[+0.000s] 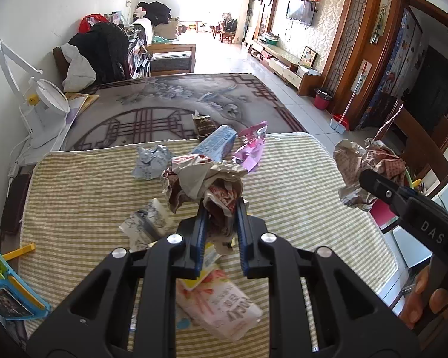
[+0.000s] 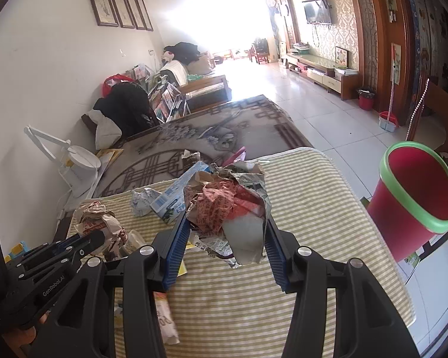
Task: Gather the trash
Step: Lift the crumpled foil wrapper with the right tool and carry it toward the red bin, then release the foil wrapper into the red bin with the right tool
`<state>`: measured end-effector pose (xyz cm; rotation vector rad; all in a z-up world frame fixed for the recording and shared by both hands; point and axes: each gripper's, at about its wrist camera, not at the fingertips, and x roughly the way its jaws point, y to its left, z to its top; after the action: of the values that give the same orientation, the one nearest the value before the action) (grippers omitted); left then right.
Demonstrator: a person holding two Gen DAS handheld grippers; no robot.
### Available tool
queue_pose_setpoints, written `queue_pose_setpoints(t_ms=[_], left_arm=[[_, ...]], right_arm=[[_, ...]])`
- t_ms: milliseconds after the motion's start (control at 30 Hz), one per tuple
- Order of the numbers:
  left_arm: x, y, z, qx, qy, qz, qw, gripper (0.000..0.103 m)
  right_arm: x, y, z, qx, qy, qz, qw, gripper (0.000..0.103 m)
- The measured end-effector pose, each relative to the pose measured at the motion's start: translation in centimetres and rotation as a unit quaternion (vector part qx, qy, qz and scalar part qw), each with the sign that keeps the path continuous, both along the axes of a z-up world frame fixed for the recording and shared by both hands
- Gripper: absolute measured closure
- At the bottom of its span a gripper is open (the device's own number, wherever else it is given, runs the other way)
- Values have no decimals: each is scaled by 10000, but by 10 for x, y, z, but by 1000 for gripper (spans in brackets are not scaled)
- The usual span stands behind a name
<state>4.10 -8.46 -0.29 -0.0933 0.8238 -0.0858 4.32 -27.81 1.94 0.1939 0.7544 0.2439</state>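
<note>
Left wrist view: we had the left tool [image 1: 222, 208] clamped narrow on a crumpled paper wad [image 1: 206, 183], red-and-white print, lifted a little off the striped cloth [image 1: 83, 200] on the worktop. Right tool [image 1: 370, 183] showed at that frame's right edge, gripping a second paper wad [image 1: 364, 164] out past the worktop edge.

Right wrist view: right tool [image 2: 227, 226] sat moderately spread, blue ribbed pads [image 2: 176, 244] pressing both sides of that crushed bundle [image 2: 230, 205]: brown kraft, red-print paper, a stiff white sheet hanging below. Red bin [image 2: 412, 205] with green rim stood just off the worktop's right side, tilted in the fisheye, and looked empty as far as we could see inside.

Progress, our read: early. Two wads in hand, nothing visibly binned.

Left on the cloth:
- blue-grey crumpled paper ball [image 1: 149, 162]
- light blue carton [image 1: 215, 143], flattened, rigid edges
- pink foil wrapper [image 1: 252, 146], glossy, creased
- brown packet [image 1: 203, 125] at the far edge
- pink snack pouch [image 1: 221, 307], soft plastic, near the tool base
- small printed white wrapper [image 1: 146, 223]

All light and springy; the wads could shed loose flaps.
</note>
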Motion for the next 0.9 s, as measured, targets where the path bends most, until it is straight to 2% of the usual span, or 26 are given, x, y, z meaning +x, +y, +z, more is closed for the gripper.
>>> queue_pose_setpoints(t_ms=[300, 467, 633, 767, 867, 900], left_arm=[[17, -72, -3, 2, 107, 78, 9999, 86], [19, -119, 0, 49, 55, 36, 10000, 86], [20, -148, 3, 159, 52, 32, 9999, 86], [24, -164, 3, 222, 58, 30, 9997, 86], [29, -176, 3, 249, 62, -11, 9997, 86], [30, -181, 3, 255, 68, -35, 9996, 86]], right_arm=[[28, -80, -5, 50, 112, -18, 9999, 55], [42, -138, -4, 12, 56, -264, 9996, 55], [56, -192, -9, 87, 120, -639, 9978, 55], [65, -228, -11, -46, 113, -933, 9956, 55], [76, -251, -16, -388, 118, -1231, 9916, 54], [81, -258, -18, -489, 146, -1332, 9898, 51]])
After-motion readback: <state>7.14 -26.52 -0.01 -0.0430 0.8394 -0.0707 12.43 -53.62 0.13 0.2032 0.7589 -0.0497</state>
